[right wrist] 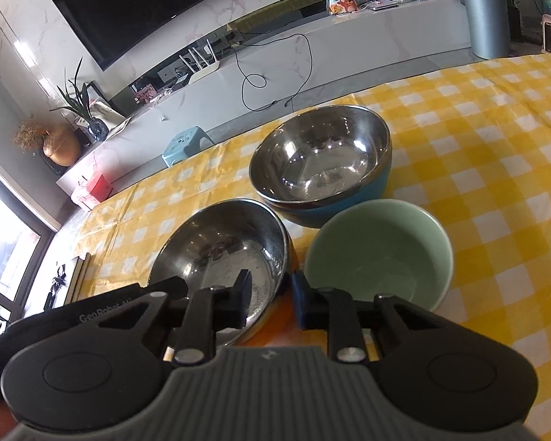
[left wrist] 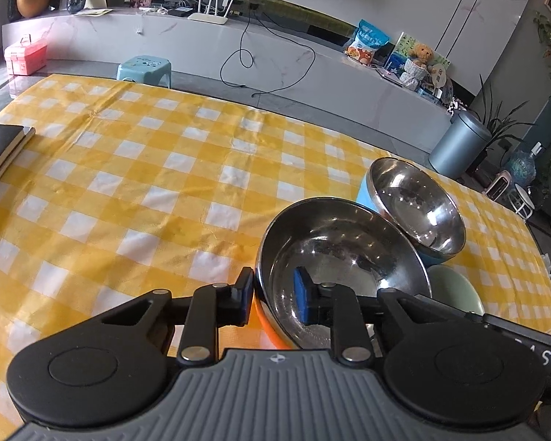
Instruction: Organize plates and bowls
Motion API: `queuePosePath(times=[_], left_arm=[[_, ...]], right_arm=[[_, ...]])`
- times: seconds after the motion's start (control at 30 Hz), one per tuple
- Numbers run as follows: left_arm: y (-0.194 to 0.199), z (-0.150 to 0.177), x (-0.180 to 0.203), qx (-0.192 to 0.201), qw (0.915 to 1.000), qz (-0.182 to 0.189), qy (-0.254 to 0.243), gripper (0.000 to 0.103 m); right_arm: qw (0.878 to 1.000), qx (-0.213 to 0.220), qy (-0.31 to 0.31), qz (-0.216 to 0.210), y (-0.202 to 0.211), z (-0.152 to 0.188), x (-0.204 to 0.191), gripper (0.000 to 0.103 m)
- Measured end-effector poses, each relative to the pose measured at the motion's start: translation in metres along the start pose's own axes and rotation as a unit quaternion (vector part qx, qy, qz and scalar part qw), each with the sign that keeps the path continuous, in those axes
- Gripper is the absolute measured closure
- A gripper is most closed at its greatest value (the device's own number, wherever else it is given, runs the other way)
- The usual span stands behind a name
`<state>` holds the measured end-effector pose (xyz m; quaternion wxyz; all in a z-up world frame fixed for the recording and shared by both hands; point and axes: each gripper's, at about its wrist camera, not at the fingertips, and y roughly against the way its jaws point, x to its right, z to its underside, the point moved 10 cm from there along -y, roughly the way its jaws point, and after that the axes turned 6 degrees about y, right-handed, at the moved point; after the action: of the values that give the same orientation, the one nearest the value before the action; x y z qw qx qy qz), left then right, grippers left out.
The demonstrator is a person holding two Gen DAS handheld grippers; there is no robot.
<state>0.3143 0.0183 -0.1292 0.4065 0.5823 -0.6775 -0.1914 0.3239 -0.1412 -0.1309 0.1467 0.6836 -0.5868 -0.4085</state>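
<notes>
- The left gripper has its fingers clamped on the rim of the orange bowl: one pad sits outside the wall, the other inside the steel-lined hollow.
- The right gripper straddles the same orange bowl at its opposite rim, one finger inside and one outside, closed on the wall.
- The orange bowl sits on the yellow checked desk, nearest both cameras, between the two grippers.
- Just beside it, on the right gripper's side, stands the green bowl, upright and close to the outer finger; whether they touch cannot be told.
- Behind these two sits the blue bowl, steel-lined, its wall close to both.
- At the desk's left edge lies a dark book.
- Beyond the desk, a light blue stool stands on the floor.
</notes>
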Motion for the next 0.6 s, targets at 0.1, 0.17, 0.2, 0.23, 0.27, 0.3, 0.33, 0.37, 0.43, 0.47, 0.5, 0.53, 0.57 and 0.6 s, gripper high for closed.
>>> queuePosePath(times=[0.1,0.17,0.2,0.23,0.27,0.3,0.33,0.37,0.43,0.47,0.5,0.53,0.57,0.6], left_arm=[[0.002,-0.003,-0.010,0.001,0.9999,-0.015,0.005,0.086],[0.005,-0.004,-0.014,-0.001,0.9998,-0.021,0.004,0.086],[0.006,-0.004,-0.015,-0.005,0.9998,-0.021,0.003,0.086],[0.006,-0.003,-0.015,-0.009,0.9998,-0.020,0.002,0.086],[0.006,-0.003,-0.015,-0.012,0.9998,-0.018,0.003,0.085],[0.006,-0.003,-0.016,-0.011,0.9997,-0.019,0.005,0.085],[0.005,-0.003,-0.016,-0.010,0.9997,-0.020,0.004,0.085],[0.005,-0.002,-0.016,-0.009,0.9997,-0.021,0.001,0.085],[0.003,-0.003,-0.015,-0.006,0.9998,-0.021,-0.004,0.085],[0.003,-0.003,-0.014,-0.005,0.9998,-0.021,-0.006,0.085],[0.002,-0.003,-0.014,-0.004,0.9997,-0.021,-0.008,0.085],[0.001,-0.002,-0.013,-0.003,0.9997,-0.022,-0.011,0.085],[0.001,-0.002,-0.013,-0.002,0.9997,-0.022,-0.014,0.085],[0.000,-0.001,-0.013,-0.001,0.9996,-0.023,-0.017,0.085]], right_arm=[[1.000,-0.007,0.006,-0.013,0.000,0.003,-0.006,0.080],[1.000,-0.014,0.007,-0.024,-0.002,0.005,-0.009,0.079],[0.999,-0.017,0.006,-0.028,-0.004,0.007,-0.010,0.079],[0.999,-0.016,0.007,-0.030,-0.004,0.007,-0.011,0.079],[0.999,-0.016,0.007,-0.029,-0.005,0.007,-0.011,0.079],[0.999,-0.017,0.006,-0.029,-0.006,0.007,-0.011,0.079],[0.999,-0.018,0.003,-0.030,-0.007,0.008,-0.010,0.079],[0.999,-0.019,0.001,-0.029,-0.008,0.008,-0.009,0.077],[0.999,-0.021,0.003,-0.024,-0.011,0.009,-0.008,0.073],[0.999,-0.023,0.005,-0.023,-0.013,0.010,-0.008,0.073],[0.999,-0.026,0.005,-0.023,-0.016,0.012,-0.007,0.073],[0.999,-0.030,0.003,-0.024,-0.018,0.014,-0.007,0.073],[0.999,-0.032,0.000,-0.026,-0.021,0.015,-0.006,0.073],[0.999,-0.030,-0.003,-0.029,-0.021,0.016,-0.004,0.073]])
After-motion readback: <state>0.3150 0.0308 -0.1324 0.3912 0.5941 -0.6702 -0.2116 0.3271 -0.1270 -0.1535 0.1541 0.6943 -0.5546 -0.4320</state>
